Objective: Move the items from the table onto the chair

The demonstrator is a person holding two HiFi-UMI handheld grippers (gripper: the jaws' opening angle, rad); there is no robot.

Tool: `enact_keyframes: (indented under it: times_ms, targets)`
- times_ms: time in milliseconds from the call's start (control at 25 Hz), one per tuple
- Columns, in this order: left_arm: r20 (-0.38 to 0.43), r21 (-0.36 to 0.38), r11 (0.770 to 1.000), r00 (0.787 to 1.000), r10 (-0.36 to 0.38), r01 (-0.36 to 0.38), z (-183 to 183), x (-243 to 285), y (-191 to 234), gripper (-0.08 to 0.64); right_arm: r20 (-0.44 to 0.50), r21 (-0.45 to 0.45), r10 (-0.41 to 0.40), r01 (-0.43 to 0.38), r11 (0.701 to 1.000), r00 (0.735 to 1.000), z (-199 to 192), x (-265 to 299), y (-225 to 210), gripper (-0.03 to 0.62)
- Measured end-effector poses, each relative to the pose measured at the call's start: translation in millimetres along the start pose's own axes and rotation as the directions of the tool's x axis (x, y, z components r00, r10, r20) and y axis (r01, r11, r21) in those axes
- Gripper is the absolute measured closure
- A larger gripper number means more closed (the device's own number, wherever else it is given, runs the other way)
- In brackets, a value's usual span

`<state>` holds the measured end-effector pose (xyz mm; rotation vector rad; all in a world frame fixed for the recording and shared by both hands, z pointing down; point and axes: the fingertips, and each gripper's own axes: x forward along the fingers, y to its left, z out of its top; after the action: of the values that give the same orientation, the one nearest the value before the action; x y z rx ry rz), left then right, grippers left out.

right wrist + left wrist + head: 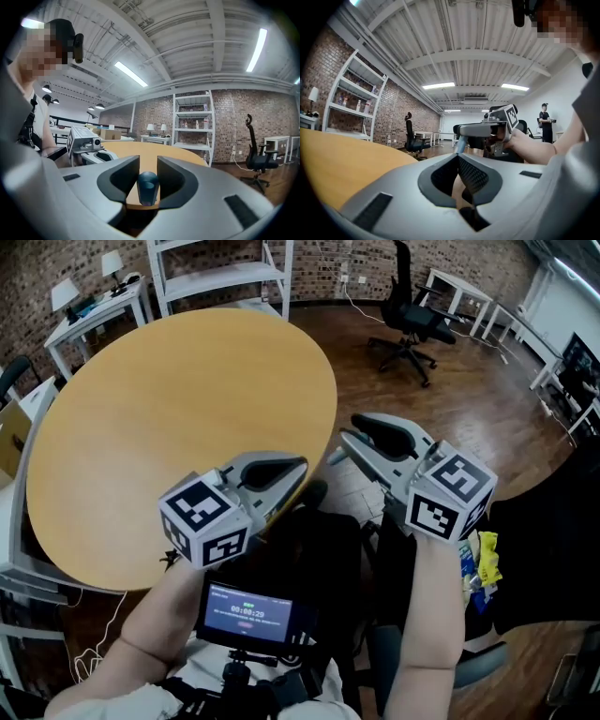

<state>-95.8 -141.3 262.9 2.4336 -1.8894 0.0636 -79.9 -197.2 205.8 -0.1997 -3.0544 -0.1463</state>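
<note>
Wood-coloured and bare, the round table (141, 427) fills the left of the head view. The left gripper (302, 468) hangs level just off its near rim, jaw tips over the edge. Its own view shows the tips met, with nothing between them. The left hand (192, 568) holds it from below, forearm rising from the bottom of the picture and marker cube (204, 519) turned toward the camera.

Just right of it, and a little farther out, the right gripper (343, 442) also points level, over the wooden floor beside the table. A small blue object (148, 186) with a rounded end stands upright in the gap between its jaws. The jaws are partly apart and close on it from both sides. What it is I cannot tell. The right forearm (433, 615) comes up steeply under that gripper.

Lower right, yellow and blue packets (480, 563) lie just beyond the right forearm against a black surface; whether that is the chair's seat is not clear. They are well apart from both sets of jaws.

Under the two grippers sits a black mass that looks like a chair (323, 545), and a small lit screen (248, 615) is at the person's chest. A white shelf unit (220, 273) stands behind the table, and a black office chair (412, 320) stands on open floor to the upper right.
</note>
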Motion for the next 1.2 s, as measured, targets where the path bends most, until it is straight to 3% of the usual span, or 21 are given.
enact_keyframes:
  times_ms: [280,560,800,960,1120,1200]
  targets:
    - [-0.006,0.018,0.984,0.984,-0.177,0.177,-6,76,-56,0.552,-0.008,0.036,-0.147,0.147,0.989,0.989,-27,-81,-42,0.474]
    - [-0.019,-0.021,0.942,0.942,-0.334,0.334,-27,148,-107,0.552,-0.055,0.11,-0.283,0.288,0.951,0.958,-69,-159,-75,0.474]
    - [-0.027,-0.089,0.884,0.886,-0.463,0.459,-44,164,-125,0.552,-0.113,0.196,-0.4,0.415,0.888,0.91,-95,-184,-73,0.474]
    - [-0.04,-0.126,0.853,0.856,-0.515,0.507,-74,187,-146,0.552,-0.138,0.261,-0.449,0.47,0.843,0.883,-136,-214,-79,0.473]
    - [-0.053,-0.167,0.815,0.821,-0.569,0.554,-61,135,-128,0.552,-0.203,0.297,-0.517,0.556,0.776,0.831,-122,-188,-40,0.472]
    - [-0.077,-0.19,0.802,0.806,-0.587,0.566,-69,130,-131,0.552,-0.235,0.309,-0.536,0.585,0.75,0.811,-136,-192,-33,0.472]
